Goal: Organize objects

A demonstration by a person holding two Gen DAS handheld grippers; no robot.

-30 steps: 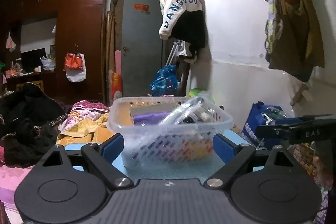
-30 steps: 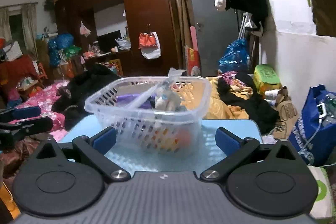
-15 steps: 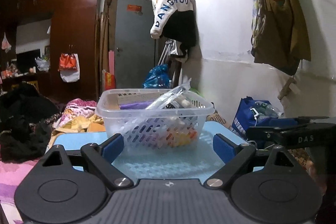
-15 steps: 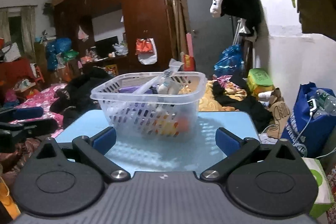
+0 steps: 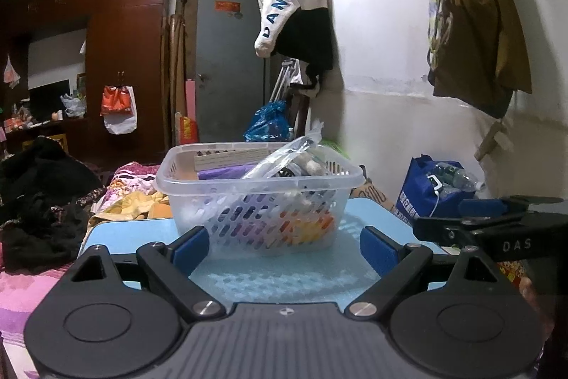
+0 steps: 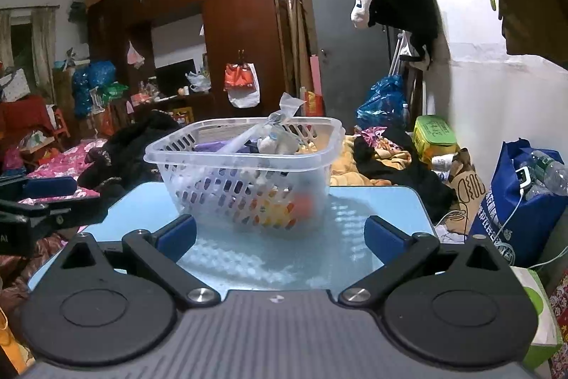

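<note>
1. Left wrist view: the left gripper [image 5: 284, 245] is spread wide with nothing between its blue pads [image 5: 191, 245]. It hangs over the near edge of a light blue table [image 5: 284, 276].
2. Same view: a clear plastic basket [image 5: 261, 201] with slotted walls stands on the table beyond the fingertips, apart from them. It holds a purple item [image 5: 227, 171], a flat pale box [image 5: 230, 157] and a clear plastic wrapper [image 5: 284, 153] that sticks up over the rim; coloured things show through the slots, too blurred to name.
3. Same view: the right gripper [image 5: 497, 219] reaches in from the right edge, beside the table. Whether its jaws are apart cannot be told from here.
4. Right wrist view: the right gripper [image 6: 280, 233] is also wide open and empty, over the near edge of the table [image 6: 372, 201].
5. Same view: the basket [image 6: 248, 180] sits on the table's middle, ahead of the pads [image 6: 177, 233] and clear of them, the wrapper [image 6: 280, 116] poking above its rim.
6. Same view: the left gripper [image 6: 46, 201] shows at the left edge, beside the table. A blue bag [image 6: 518, 201] stands on the floor to the right.
</note>
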